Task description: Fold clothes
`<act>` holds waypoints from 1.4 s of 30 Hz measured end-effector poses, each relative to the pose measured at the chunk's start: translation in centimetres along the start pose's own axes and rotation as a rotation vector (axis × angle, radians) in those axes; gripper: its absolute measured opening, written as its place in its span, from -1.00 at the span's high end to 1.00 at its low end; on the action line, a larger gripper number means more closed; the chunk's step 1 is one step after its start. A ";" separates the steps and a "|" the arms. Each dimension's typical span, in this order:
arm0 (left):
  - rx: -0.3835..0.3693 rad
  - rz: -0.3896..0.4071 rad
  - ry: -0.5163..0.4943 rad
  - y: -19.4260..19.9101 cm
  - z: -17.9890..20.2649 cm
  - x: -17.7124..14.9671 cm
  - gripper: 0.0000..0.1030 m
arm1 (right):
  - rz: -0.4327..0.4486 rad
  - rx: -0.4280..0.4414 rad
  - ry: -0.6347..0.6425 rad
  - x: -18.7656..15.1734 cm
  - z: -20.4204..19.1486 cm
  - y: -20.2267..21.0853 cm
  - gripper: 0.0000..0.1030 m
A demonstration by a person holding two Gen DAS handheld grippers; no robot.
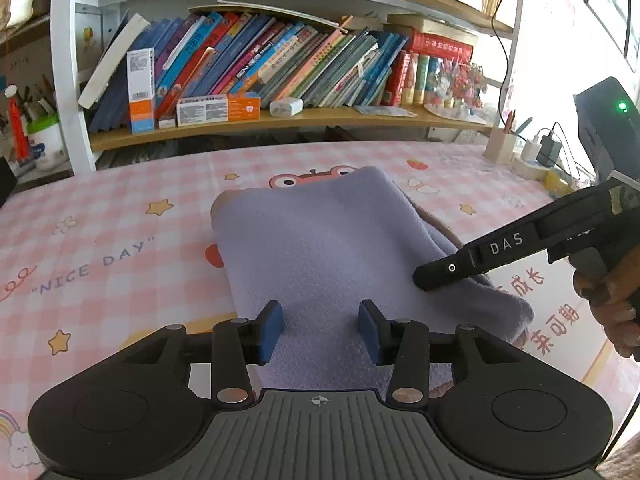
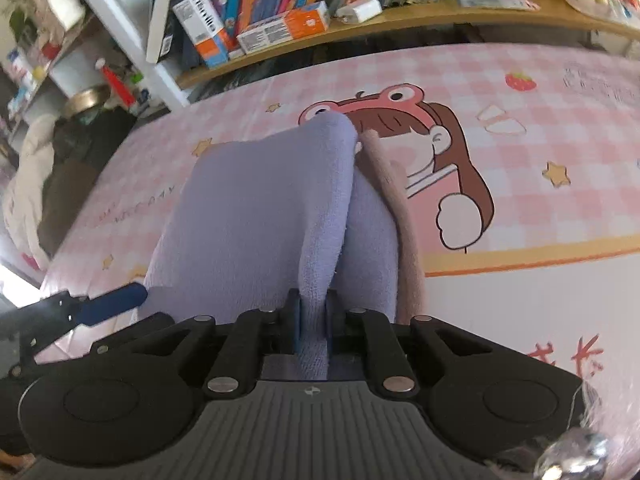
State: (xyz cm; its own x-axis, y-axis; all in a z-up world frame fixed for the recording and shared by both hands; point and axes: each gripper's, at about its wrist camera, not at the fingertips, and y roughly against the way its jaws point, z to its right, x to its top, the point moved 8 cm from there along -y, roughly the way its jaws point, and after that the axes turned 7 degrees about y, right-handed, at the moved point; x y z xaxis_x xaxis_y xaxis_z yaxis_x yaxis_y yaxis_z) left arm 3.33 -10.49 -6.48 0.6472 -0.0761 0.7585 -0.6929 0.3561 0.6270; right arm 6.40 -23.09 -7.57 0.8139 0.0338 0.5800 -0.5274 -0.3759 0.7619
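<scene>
Your right gripper (image 2: 311,322) pinches the lavender garment's (image 1: 328,240) edge; left gripper (image 1: 320,330) hovers released. Lift now and the unpinned fold may slide across the tabletop (image 1: 120,240).

The pink checked cloth (image 1: 120,216) covering the bench reads "NICE DAY" beside red Chinese characters I cannot make out, and the right hand-held gripper (image 1: 424,280) bears "DAS" in white.

A child's study corner at home: crammed bookshelf (image 1: 280,60), cartoon-printed pink checked tablecloth (image 1: 100,240).
</scene>
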 end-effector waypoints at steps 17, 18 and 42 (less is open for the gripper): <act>0.056 0.098 0.080 3.9 0.4 1.8 -0.78 | 0.139 -0.195 -0.010 -3.0 0.1 7.2 -0.62; 0.064 0.098 0.081 4.0 0.6 1.7 -0.80 | 0.143 -0.205 -0.010 -3.3 0.0 7.6 -0.65; 0.230 0.057 0.187 7.4 5.3 -2.2 -0.82 | 0.091 -0.057 -0.012 -7.9 2.4 10.5 -0.65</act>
State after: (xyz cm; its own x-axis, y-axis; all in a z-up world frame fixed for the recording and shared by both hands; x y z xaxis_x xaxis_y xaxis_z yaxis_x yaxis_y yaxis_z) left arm -4.87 -12.60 -2.58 0.6377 0.1188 0.7611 -0.7698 0.1326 0.6243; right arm -4.95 -29.56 -4.88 0.7646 -0.0097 0.6445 -0.6122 -0.3236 0.7214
